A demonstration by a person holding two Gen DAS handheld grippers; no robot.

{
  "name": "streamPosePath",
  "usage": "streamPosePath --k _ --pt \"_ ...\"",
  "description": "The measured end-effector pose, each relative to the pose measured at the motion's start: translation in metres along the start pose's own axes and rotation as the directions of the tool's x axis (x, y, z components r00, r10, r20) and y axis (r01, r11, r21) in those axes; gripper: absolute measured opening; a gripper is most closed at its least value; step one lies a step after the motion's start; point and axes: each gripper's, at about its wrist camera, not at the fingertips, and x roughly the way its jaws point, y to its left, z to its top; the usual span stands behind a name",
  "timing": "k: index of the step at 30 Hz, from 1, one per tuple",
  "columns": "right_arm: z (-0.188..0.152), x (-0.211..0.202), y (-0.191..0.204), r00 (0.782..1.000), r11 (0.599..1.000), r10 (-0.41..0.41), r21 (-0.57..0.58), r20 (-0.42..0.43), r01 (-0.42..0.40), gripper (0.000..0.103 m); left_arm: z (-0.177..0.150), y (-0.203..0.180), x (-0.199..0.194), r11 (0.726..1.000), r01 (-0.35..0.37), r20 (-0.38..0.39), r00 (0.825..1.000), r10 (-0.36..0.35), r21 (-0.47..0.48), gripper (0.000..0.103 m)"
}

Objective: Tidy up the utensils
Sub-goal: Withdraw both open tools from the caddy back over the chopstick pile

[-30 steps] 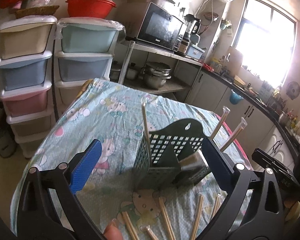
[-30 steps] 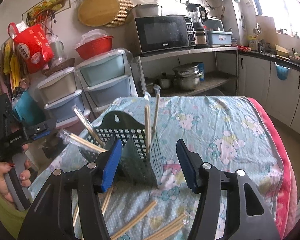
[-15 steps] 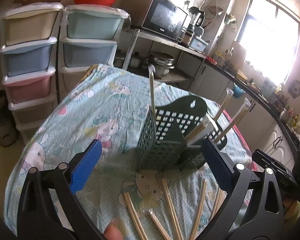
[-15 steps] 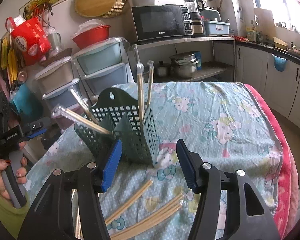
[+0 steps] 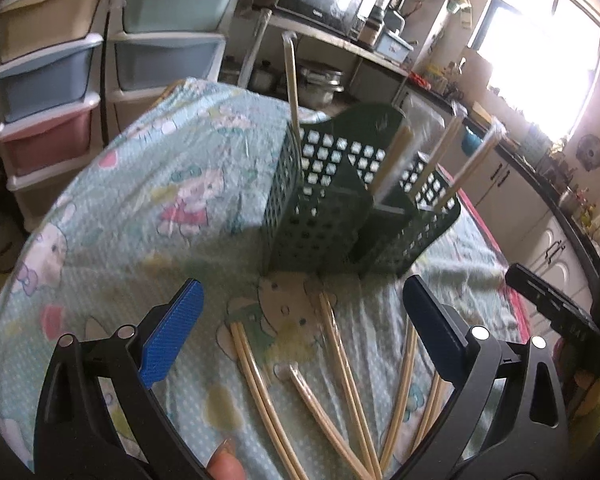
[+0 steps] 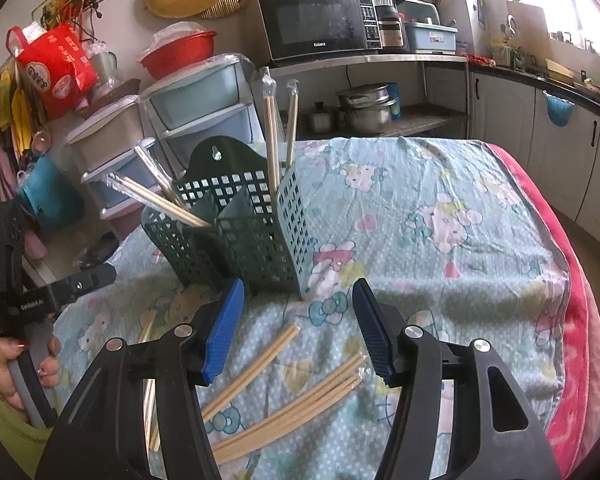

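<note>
Both the left gripper (image 5: pixel 300 328) and the right gripper (image 6: pixel 298 320) hover with fingers released and empty above loose chopsticks (image 6: pixel 288 408) lying on the desk (image 6: pixel 440 208). Just beyond stands the green holder (image 6: pixel 240 236), already holding several pairs. A careless pinch may grab crossed sticks together, or bump the light holder over.

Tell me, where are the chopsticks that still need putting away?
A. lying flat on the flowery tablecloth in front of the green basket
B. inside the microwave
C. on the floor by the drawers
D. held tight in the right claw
A: several loose chopsticks lie flat on the tablecloth, in front of the green basket; the right claw is open and holds nothing.
</note>
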Motion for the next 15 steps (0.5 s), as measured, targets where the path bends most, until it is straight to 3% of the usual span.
streamPosePath --k 5,15 --pt "-0.006 0.001 -0.002 1.000 1.000 0.004 0.004 -0.015 -0.004 0.054 -0.012 -0.002 0.005 1.000 0.001 -0.039 0.999 0.000 0.014 0.070" --pt "-0.019 0.004 -0.009 0.998 1.000 0.002 0.016 -0.057 -0.001 0.050 -0.035 -0.007 0.018 0.999 0.046 -0.145 0.989 -0.043 0.018 0.049"
